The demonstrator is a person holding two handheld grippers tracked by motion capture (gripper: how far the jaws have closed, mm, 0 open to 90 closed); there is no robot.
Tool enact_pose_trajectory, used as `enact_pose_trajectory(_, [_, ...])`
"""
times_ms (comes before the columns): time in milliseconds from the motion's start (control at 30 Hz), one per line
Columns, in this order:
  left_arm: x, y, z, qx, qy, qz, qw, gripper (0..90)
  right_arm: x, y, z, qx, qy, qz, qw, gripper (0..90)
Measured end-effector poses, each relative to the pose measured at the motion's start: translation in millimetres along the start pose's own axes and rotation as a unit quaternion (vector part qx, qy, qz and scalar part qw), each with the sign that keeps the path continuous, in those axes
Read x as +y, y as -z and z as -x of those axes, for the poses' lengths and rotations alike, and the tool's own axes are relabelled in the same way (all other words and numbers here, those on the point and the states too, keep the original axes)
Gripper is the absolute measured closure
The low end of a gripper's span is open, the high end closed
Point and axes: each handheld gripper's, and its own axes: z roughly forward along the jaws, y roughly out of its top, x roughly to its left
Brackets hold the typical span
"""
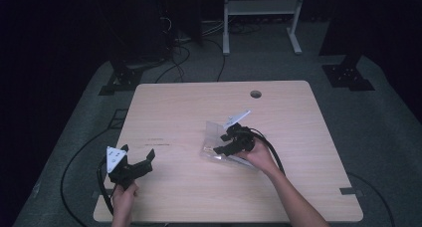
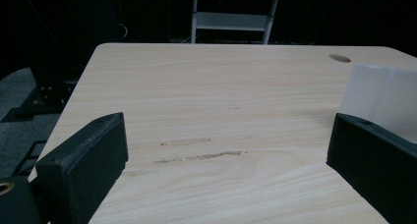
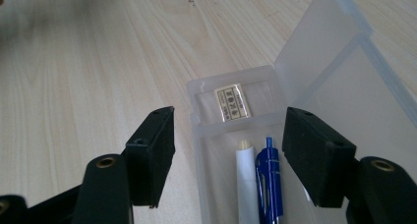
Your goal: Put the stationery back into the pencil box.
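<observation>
Though case (image 3: 295, 150) label (image 3: 231, 102) unreadable, both hand-held grippers wide, holding nothing.

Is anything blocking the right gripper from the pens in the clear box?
Nothing visible does. The clear box lies with its lid swung open, and the right gripper hovers above with jaws open around the white pen and blue pen.

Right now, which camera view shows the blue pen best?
The right gripper view: the blue pen lies close up inside the open clear case, beside a white pen. The high view shows the case small, its contents unclear. The left gripper view shows a pale corner of the case.
</observation>
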Motion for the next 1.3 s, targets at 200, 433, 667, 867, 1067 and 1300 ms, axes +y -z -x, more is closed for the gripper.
enact_pose_trajectory(200, [-0.7, -1.4, 1.0, 0.003, -0.002, -0.006, 1.0000, 1.1, -7.4, 6.8, 1.3, 0.003, -0.002, 0.003, 1.0000, 35.0])
enact_pose_trajectory(433, [-1.2, -2.4, -1.0, 0.001, -0.001, -0.005, 1.0000, 1.1, -17.1, 15.3, 7.8, 0.002, -0.015, 0.012, 0.9998, 34.8])
enact_pose_trajectory(667, [-1.7, -0.8, -0.4, -0.001, -0.002, -0.004, 1.0000, 1.1, -30.0, 27.9, 8.5, -0.006, -0.022, 0.020, 0.9995, 34.5])
enact_pose_trajectory(867, [-1.3, -1.6, 0.6, 0.000, -0.005, -0.005, 1.0000, 1.1, -39.0, 40.4, 10.4, -0.014, -0.021, 0.020, 0.9995, 33.9])
enact_pose_trajectory(1067, [-1.6, -1.7, 0.0, 0.002, -0.004, -0.007, 1.0000, 1.1, -47.4, 50.9, 13.1, -0.021, -0.023, 0.020, 0.9993, 33.6])
enact_pose_trajectory(1300, [-1.0, -1.2, 0.8, 0.001, -0.005, -0.005, 1.0000, 1.1, -54.9, 57.7, 12.5, -0.017, -0.032, 0.024, 0.9990, 33.2])
